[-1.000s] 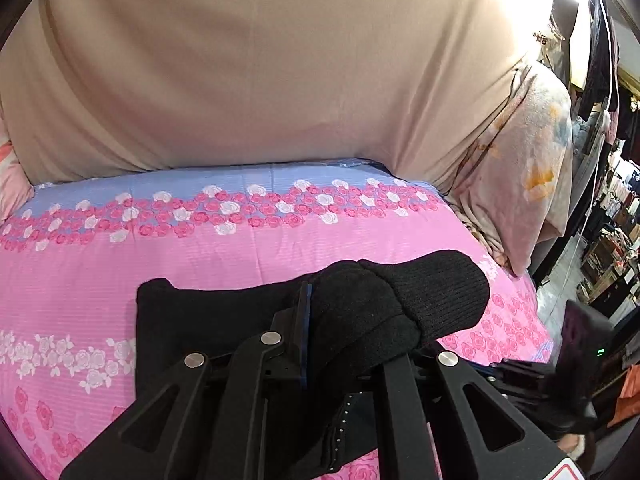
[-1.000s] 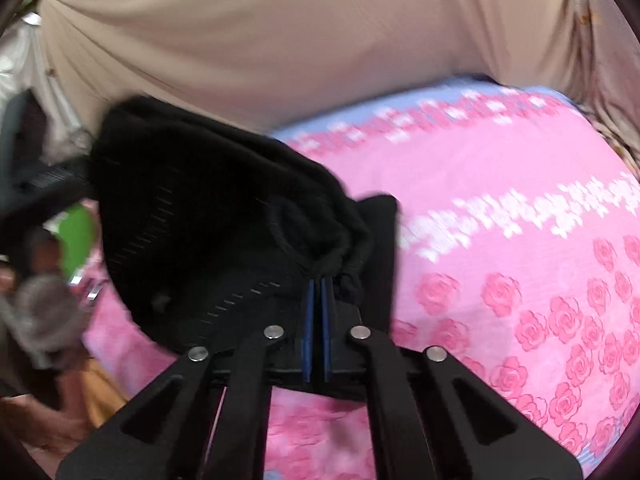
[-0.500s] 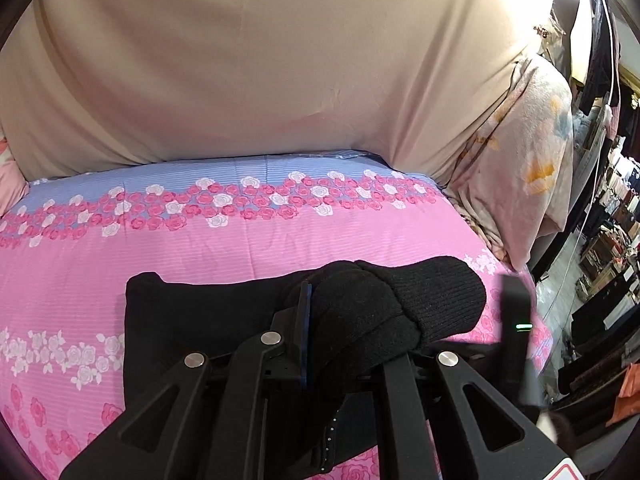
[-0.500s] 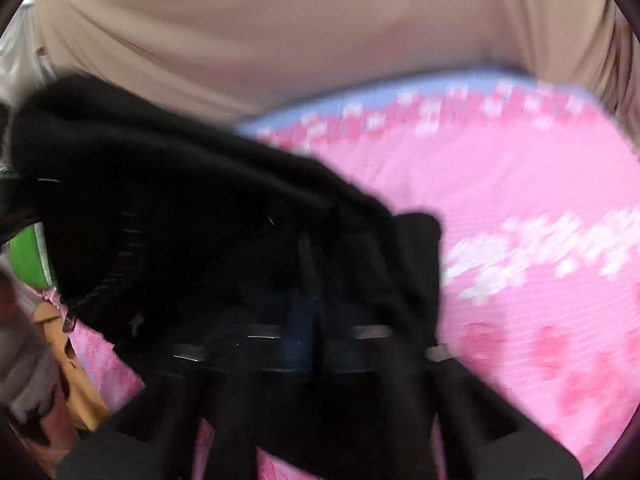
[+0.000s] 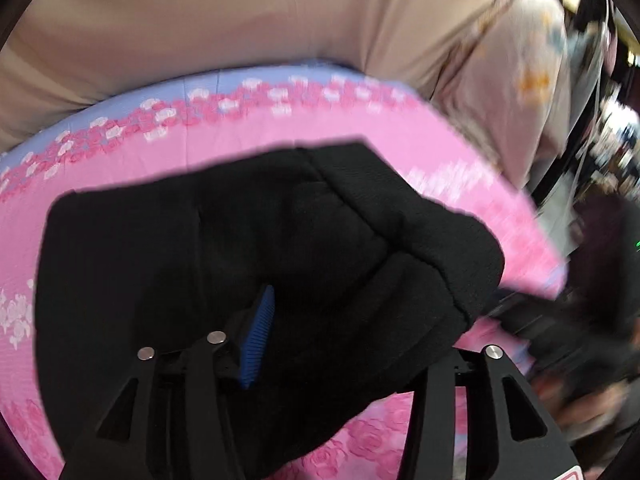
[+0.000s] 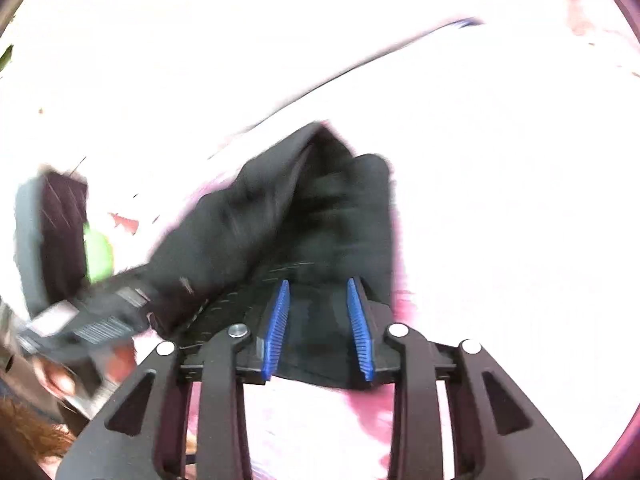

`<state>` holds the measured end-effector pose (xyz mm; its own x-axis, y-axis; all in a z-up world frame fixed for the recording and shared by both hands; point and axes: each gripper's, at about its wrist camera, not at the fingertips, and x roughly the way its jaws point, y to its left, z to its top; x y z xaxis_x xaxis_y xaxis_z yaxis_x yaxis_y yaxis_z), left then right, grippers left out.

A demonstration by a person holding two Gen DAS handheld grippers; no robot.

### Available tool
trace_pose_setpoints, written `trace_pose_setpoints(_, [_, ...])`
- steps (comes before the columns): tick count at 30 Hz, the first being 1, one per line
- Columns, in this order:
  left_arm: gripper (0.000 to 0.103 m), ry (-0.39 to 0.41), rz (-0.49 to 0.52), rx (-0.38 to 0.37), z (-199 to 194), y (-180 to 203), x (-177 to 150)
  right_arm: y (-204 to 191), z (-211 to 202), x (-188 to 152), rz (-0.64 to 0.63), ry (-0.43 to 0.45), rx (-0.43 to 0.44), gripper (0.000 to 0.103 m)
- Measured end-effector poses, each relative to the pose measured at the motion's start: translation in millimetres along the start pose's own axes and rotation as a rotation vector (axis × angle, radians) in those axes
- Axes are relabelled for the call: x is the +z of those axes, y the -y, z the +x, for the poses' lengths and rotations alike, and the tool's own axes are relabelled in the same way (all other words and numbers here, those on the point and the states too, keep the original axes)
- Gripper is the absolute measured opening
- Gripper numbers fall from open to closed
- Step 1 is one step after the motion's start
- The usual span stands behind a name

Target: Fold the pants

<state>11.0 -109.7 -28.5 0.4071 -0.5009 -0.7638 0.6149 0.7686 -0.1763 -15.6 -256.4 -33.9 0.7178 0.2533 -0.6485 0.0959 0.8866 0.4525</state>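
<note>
Pants [image 5: 224, 264], black and knitted, fill the middle and lower left of the left wrist view, where we see them lying on the pink rose-printed bedsheet [image 5: 400, 140]. A thick folded part with a ribbed cuff [image 5: 452, 248] bulges toward the right of that frame and drapes over our left gripper [image 5: 320, 344]. One blue pad [image 5: 258, 340] shows at lower centre against the cloth; the other finger is buried under the fabric, so we cannot tell whether this gripper is pinching the pants or merely covered by them. A beige fabric backdrop [image 5: 240, 20] spans the top of the frame.

In the right wrist view the pants [image 6: 312, 216] rise as a dark mound from the frame's centre down to our right gripper [image 6: 320, 328]. Its two blue pads [image 6: 276, 328] stand spread apart, with the cloth's edge lying loose between and under them. Most of this frame is washed out white and blurred.
</note>
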Motion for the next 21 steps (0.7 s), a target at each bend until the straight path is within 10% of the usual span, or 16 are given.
trace_pose_setpoints(6, [0.058, 0.061, 0.110, 0.111, -10, 29, -17, -1, -11, 15, 0.003, 0.057, 0.040, 0.055])
trace_pose_setpoints(10, [0.068, 0.078, 0.023, -0.047, -46, 10, -28, -15, 17, 36, -0.013, 0.045, 0.096, 0.064])
trace_pose_setpoints(16, [0.068, 0.118, -0.109, 0.054, -83, -53, -41, -21, 75, 40, 0.026, -0.061, 0.125, 0.083])
trace_pose_setpoints(21, [0.068, 0.142, -0.188, 0.107, -96, -92, -44, -28, 32, 51, 0.036, 0.045, 0.182, 0.083])
